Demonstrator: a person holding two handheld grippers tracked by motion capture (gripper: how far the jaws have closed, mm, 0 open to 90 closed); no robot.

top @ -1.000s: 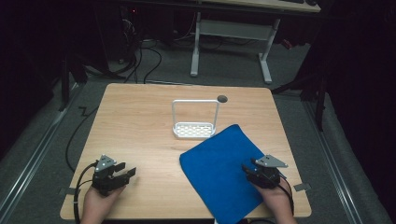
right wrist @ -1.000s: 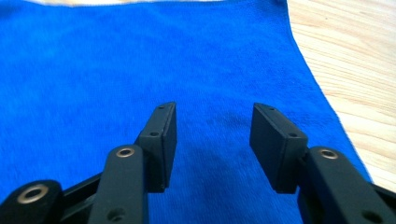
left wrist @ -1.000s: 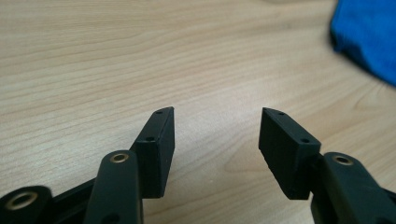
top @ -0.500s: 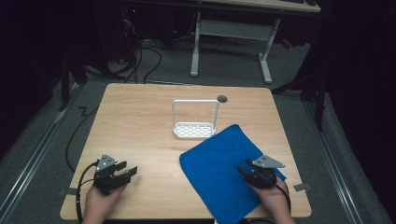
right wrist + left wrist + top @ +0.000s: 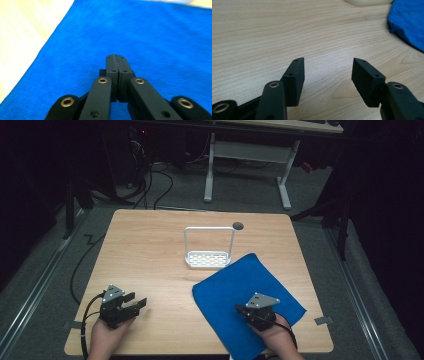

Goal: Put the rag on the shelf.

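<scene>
We see the right gripper (image 5: 244,312) has slid left over the blue cloth (image 5: 235,285) on the table (image 5: 150,255) and its jaws have just pressed together with nothing between, the left gripper (image 5: 327,72) shows spread jaws up close, and the white rack (image 5: 209,249) holds nothing.

One blue cloth (image 5: 240,292) and one white rack (image 5: 209,251) are lying on one wooden table (image 5: 145,255); two grippers, left (image 5: 131,304) and right (image 5: 245,312), are resting there.

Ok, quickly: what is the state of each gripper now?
Left gripper: open, nothing between the jaws.
Right gripper: just closed, shut over the cloth; no cloth visibly pinched.
</scene>
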